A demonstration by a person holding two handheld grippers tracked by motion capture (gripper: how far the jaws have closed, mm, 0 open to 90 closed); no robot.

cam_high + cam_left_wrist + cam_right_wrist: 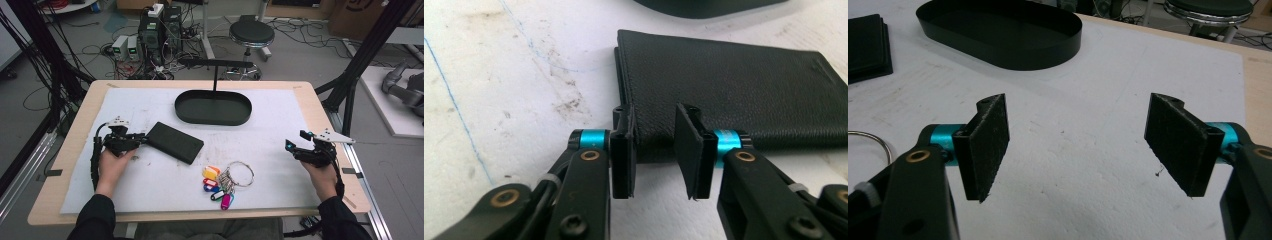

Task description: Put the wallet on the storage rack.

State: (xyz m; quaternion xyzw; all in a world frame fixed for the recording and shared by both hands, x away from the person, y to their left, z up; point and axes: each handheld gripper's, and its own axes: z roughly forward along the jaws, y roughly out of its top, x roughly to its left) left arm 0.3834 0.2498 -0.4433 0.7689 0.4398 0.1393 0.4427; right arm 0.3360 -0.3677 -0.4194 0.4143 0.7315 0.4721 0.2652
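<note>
The flat black leather wallet (174, 142) lies closed on the white foam mat (150, 185) that covers the wooden table (330, 120), on the near left side of the oval black metal tray (213, 108) and clear of it. The left gripper (142, 140) rests low on the mat at the wallet's left end, farthest from the tray, gripped by the person's left hand (111, 167). In the left gripper view the left gripper (655, 150) has its two black pads set across the near corner of the wallet (734, 85): the left-hand pad (623, 160) sits against the wallet's folded edge, the right-hand pad (691, 150) stands over the leather face, and whether that pad presses the leather cannot be told, so the grip is not confirmed. No earlier frame is to hand for comparison. The right gripper (289, 145) is held by the right hand (322, 175) well to the near right of the tray, above bare mat. In the right gripper view the right gripper (1078, 145) is released, jaws standing wide apart with nothing between them, the tray (1003, 35) lying beyond. A bunch of coloured plastic key tags (216, 185) on a metal ring (240, 173) lies on the mat in front of the tray, near the table's near edge, between the two grippers and apart from the wallet.
</note>
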